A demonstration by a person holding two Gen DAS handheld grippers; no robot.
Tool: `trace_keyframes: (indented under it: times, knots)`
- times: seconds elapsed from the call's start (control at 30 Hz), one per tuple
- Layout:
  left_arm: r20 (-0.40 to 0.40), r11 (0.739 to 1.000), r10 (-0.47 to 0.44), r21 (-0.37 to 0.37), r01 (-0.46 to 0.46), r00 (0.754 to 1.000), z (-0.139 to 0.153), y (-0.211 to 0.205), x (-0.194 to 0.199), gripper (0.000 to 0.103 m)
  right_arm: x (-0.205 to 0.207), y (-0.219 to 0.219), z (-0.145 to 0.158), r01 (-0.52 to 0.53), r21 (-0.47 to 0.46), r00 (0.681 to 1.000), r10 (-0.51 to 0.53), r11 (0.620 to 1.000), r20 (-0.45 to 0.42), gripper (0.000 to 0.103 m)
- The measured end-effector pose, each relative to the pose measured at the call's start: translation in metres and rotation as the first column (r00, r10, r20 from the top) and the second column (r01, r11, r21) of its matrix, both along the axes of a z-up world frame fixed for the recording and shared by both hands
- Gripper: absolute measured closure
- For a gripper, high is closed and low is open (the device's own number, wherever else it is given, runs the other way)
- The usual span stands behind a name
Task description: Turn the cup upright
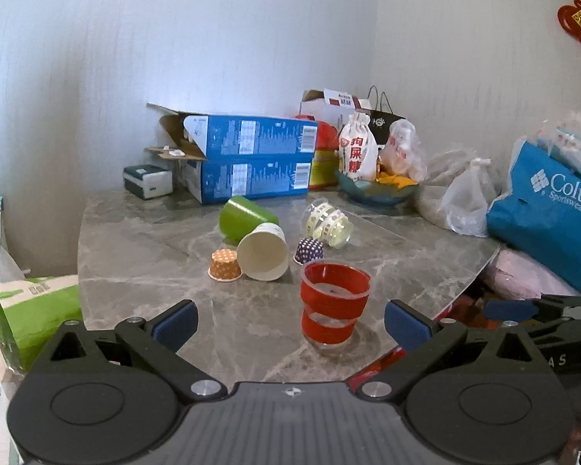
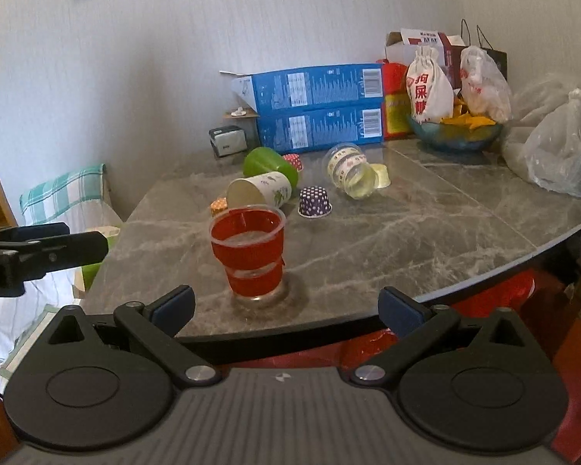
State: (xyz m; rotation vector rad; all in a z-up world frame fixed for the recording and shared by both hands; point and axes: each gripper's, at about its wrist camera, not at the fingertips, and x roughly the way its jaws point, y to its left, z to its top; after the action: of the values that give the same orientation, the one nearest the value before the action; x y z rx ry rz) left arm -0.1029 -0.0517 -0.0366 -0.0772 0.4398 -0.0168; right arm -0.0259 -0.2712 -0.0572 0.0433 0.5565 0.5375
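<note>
A clear plastic cup with red bands (image 1: pixel 333 306) stands upright near the front edge of the grey marble table (image 1: pixel 143 255); it also shows in the right wrist view (image 2: pixel 251 252). My left gripper (image 1: pixel 290 323) is open and empty, its jaws wide either side of the cup, a little in front of it. My right gripper (image 2: pixel 286 308) is open and empty, off the table's front edge, the cup just ahead and left. A white paper cup (image 1: pixel 263 252), a green cup (image 1: pixel 246 217) and a clear patterned cup (image 1: pixel 327 223) lie on their sides behind.
Small orange (image 1: pixel 224 265) and purple dotted (image 1: pixel 309 250) paper cases sit mouth down by the cups. Blue boxes (image 1: pixel 251 159), a bowl of snacks (image 1: pixel 379 186), plastic bags (image 1: pixel 464 197) and a blue Columbia bag (image 1: pixel 550 213) line the back and right. A green box (image 1: pixel 31 314) is at left.
</note>
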Motion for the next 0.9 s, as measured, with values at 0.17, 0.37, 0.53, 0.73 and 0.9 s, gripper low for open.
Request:
trace_keyframes:
  times: [0.17, 0.37, 0.53, 0.73, 0.9]
  knots:
    - [-0.013, 1.000, 0.026, 0.014, -0.025, 1.000, 0.004, -0.004, 0.002, 0.000, 0.002, -0.006, 0.004, -0.004, 0.007, 1.000, 0.004, 1.000, 0.003, 0.001]
    - [-0.048, 0.998, 0.051, 0.033, -0.049, 0.998, 0.004, -0.006, 0.003, 0.000, 0.004, -0.008, 0.013, -0.004, 0.020, 1.000, 0.004, 1.000, 0.012, 0.001]
    - [-0.063, 0.998, 0.062, 0.029, -0.061, 0.996, 0.004, -0.003, 0.002, 0.000, 0.002, -0.006, 0.014, -0.013, 0.002, 1.000, 0.013, 1.000, 0.013, 0.001]
    - [-0.069, 0.997, 0.077, 0.023, -0.076, 0.995, 0.005, 0.002, 0.002, 0.000, 0.001, -0.004, 0.015, -0.018, -0.003, 1.000, 0.018, 1.000, 0.015, 0.001]
    - [-0.077, 0.996, 0.088, 0.032, -0.086, 0.993, 0.005, 0.004, 0.003, 0.000, 0.004, -0.002, 0.015, -0.020, -0.012, 1.000, 0.020, 1.000, 0.017, 0.001]
